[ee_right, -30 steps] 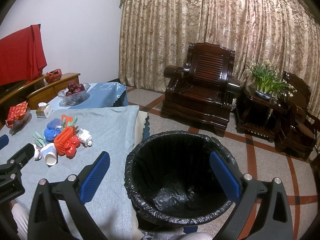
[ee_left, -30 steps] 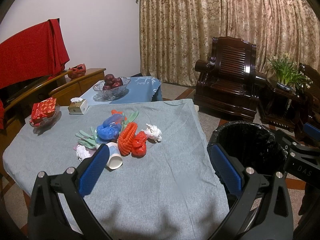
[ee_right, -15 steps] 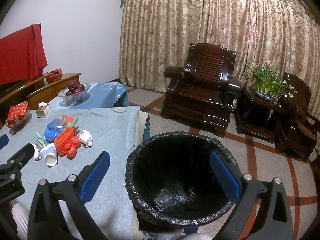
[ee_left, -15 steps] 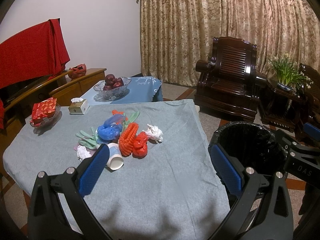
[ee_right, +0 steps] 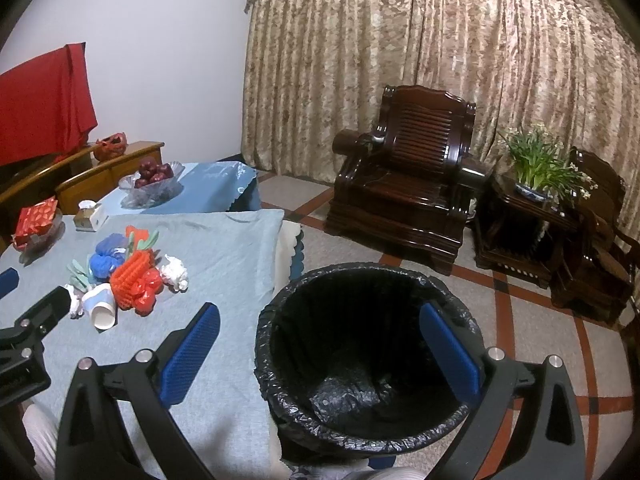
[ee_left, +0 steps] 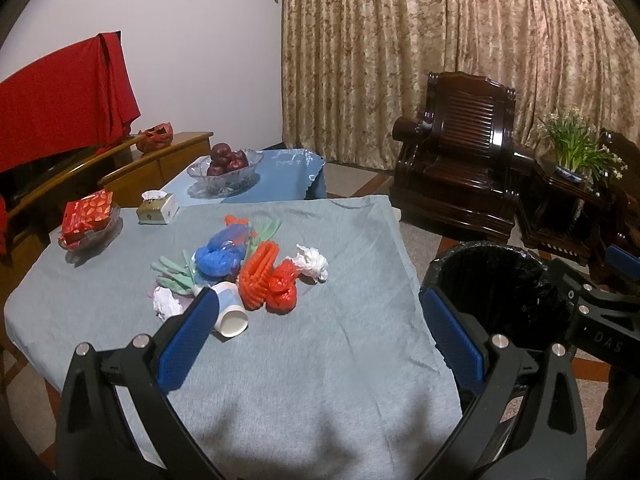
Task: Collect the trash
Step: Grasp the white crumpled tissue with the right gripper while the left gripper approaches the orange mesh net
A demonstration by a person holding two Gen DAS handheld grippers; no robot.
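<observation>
A heap of trash lies mid-table on the grey cloth (ee_left: 304, 360): red plastic bag (ee_left: 282, 286), orange net (ee_left: 258, 274), blue bag (ee_left: 218, 258), green gloves (ee_left: 172, 276), crumpled white tissue (ee_left: 312, 262), tipped paper cup (ee_left: 230, 314). My left gripper (ee_left: 316, 336) hovers open over the near table, empty, just short of the heap. My right gripper (ee_right: 320, 346) stands open and empty above the black-lined trash bin (ee_right: 360, 360), which sits on the floor right of the table. The heap (ee_right: 132, 280) also shows at left in the right wrist view.
A red packet on a glass dish (ee_left: 86, 216), a small tissue box (ee_left: 156, 210) and a fruit bowl (ee_left: 224, 168) stand at the table's far side. Dark wooden armchair (ee_right: 408, 184) and a side table with a plant (ee_right: 536, 188) stand beyond the bin.
Both views have barely shifted; the left gripper has crept slightly toward the heap. Both grippers stay open and empty.
</observation>
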